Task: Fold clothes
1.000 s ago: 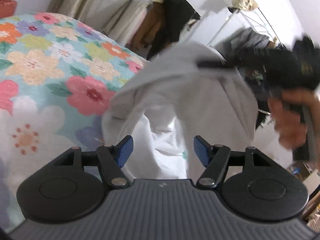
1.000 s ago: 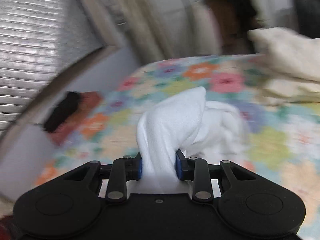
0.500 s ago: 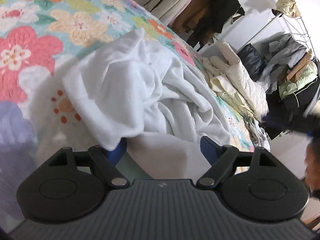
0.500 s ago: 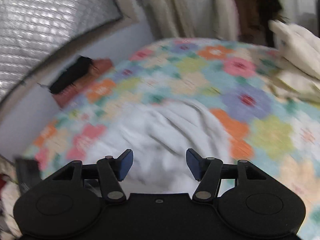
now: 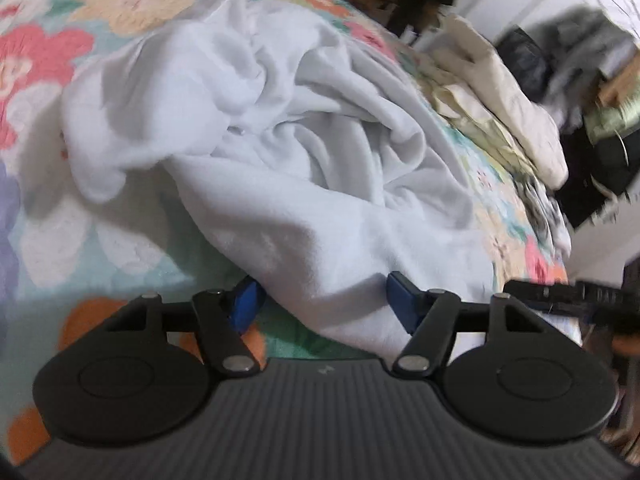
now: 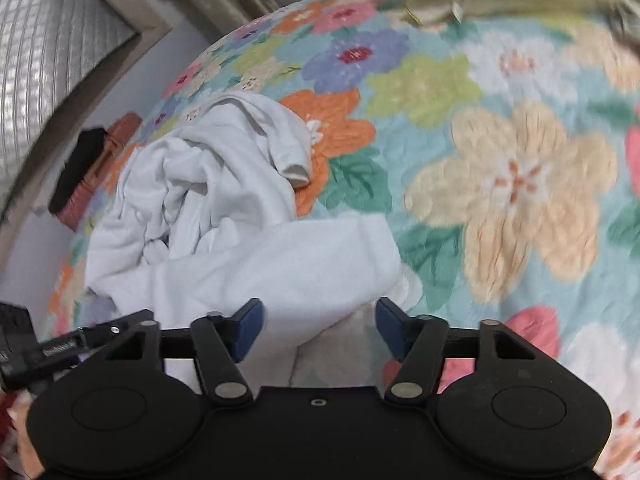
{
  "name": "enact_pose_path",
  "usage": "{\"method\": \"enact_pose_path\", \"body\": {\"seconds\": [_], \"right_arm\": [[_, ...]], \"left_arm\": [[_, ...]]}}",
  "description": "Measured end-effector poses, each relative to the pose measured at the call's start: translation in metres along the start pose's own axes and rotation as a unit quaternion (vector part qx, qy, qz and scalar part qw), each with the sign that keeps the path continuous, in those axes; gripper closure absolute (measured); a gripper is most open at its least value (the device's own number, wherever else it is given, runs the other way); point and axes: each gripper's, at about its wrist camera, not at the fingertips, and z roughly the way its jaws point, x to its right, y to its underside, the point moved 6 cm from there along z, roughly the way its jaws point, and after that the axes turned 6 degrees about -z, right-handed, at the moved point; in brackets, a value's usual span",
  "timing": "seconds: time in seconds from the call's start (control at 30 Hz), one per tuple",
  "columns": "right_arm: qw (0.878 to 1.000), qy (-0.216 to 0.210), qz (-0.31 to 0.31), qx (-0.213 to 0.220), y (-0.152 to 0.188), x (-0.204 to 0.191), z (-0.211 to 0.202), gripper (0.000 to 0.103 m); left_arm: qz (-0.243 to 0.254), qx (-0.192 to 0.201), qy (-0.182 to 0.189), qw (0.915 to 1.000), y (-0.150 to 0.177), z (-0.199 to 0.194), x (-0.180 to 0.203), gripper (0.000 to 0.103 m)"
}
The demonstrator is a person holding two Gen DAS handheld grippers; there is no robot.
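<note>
A crumpled white garment (image 5: 280, 140) lies in a heap on the flowered bedspread (image 5: 120, 8). My left gripper (image 5: 322, 300) hangs low over the garment's near edge. Its jaws are closing with a fold of the cloth between them, and the blue pads do not press on it. In the right wrist view the same garment (image 6: 224, 216) lies ahead and to the left, one sleeve end curled up. My right gripper (image 6: 318, 326) stands over a near flap. Its jaws are opening and grip nothing.
A pile of cream clothes (image 5: 500, 80) lies on the far side of the bed, with dark and grey garments (image 5: 580, 40) hanging behind it. A quilted headboard (image 6: 48, 40) and a brown box with a black object (image 6: 100, 160) stand past the bedspread (image 6: 520, 180).
The right gripper, shut on the lifted white garment a second ago, has let go and come down. The garment has dropped into a heap on the bed. The left gripper has sunk toward it.
</note>
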Motion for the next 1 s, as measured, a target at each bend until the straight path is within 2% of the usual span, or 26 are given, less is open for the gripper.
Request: {"method": "enact_pose_path", "body": {"seconds": [0.07, 0.1, 0.17, 0.2, 0.27, 0.3, 0.33, 0.37, 0.43, 0.5, 0.53, 0.63, 0.7, 0.77, 0.83, 0.9, 0.93, 1.0], "right_arm": [[1.0, -0.002, 0.023, 0.005, 0.002, 0.004, 0.007, 0.028], [0.999, 0.005, 0.034, 0.006, 0.003, 0.006, 0.012, 0.027], [0.999, 0.01, 0.039, 0.005, 0.005, 0.007, 0.025, 0.027], [0.999, 0.01, 0.032, 0.009, 0.005, 0.006, 0.03, 0.027], [0.999, 0.0, 0.015, 0.03, 0.003, 0.002, 0.033, 0.037], [0.999, -0.015, 0.01, 0.033, 0.003, -0.002, 0.033, 0.052], [0.999, -0.032, 0.007, 0.032, 0.002, -0.006, 0.033, 0.076], [0.998, -0.046, 0.012, 0.031, 0.002, -0.011, 0.031, 0.083], [0.997, -0.063, -0.002, 0.055, 0.003, -0.026, 0.02, 0.085], [0.993, -0.056, -0.058, 0.082, 0.004, -0.047, 0.01, 0.086], [0.991, -0.054, -0.083, 0.093, 0.004, -0.058, 0.004, 0.088], [0.981, -0.064, -0.136, 0.119, 0.006, -0.087, -0.014, 0.091], [0.974, -0.083, -0.165, 0.132, 0.008, -0.107, -0.028, 0.091], [0.968, -0.112, -0.181, 0.133, 0.011, -0.123, -0.036, 0.093], [0.967, -0.137, -0.176, 0.126, 0.014, -0.138, -0.038, 0.093], [0.966, -0.168, -0.165, 0.11, 0.018, -0.152, -0.041, 0.093], [0.964, -0.183, -0.161, 0.102, 0.021, -0.159, -0.043, 0.093], [0.961, -0.209, -0.156, 0.094, 0.028, -0.172, -0.05, 0.093]], "left_arm": [[-0.019, 0.0, -0.004, 0.9998, -0.001, 0.003, 0.002, 0.038], [-0.021, 0.0, -0.014, 0.9997, -0.003, 0.004, 0.003, 0.061], [-0.005, 0.004, -0.057, 0.9983, -0.013, 0.002, 0.006, 0.084], [0.002, 0.016, -0.071, 0.9973, -0.02, -0.005, 0.009, 0.085], [0.017, 0.034, -0.095, 0.9948, -0.033, -0.018, 0.016, 0.085], [0.022, 0.029, -0.095, 0.9948, -0.036, -0.022, 0.02, 0.085], [0.023, 0.021, -0.099, 0.9946, -0.035, -0.026, 0.022, 0.085], [0.026, 0.019, -0.107, 0.9938, -0.033, -0.032, 0.023, 0.085], [0.032, 0.026, -0.123, 0.9916, -0.023, -0.046, 0.019, 0.085], [0.039, 0.032, -0.139, 0.989, -0.013, -0.059, 0.015, 0.085], [0.04, 0.036, -0.145, 0.9879, -0.008, -0.066, 0.013, 0.084], [0.033, 0.051, -0.147, 0.9872, 0.013, -0.09, 0.006, 0.071], [0.016, 0.068, -0.13, 0.9891, 0.026, -0.105, 0.003, 0.063], [-0.006, 0.088, -0.093, 0.9917, 0.037, -0.119, 0.002, 0.062], [-0.016, 0.107, -0.044, 0.9932, 0.048, -0.131, 0.008, 0.052], [0.003, 0.139, -0.012, 0.9902, 0.056, -0.142, 0.018, 0.035], [0.012, 0.161, -0.005, 0.9868, 0.059, -0.147, 0.022, 0.03], [0.033, 0.172, 0.008, 0.9845, 0.061, -0.149, 0.032, 0.007]]}}
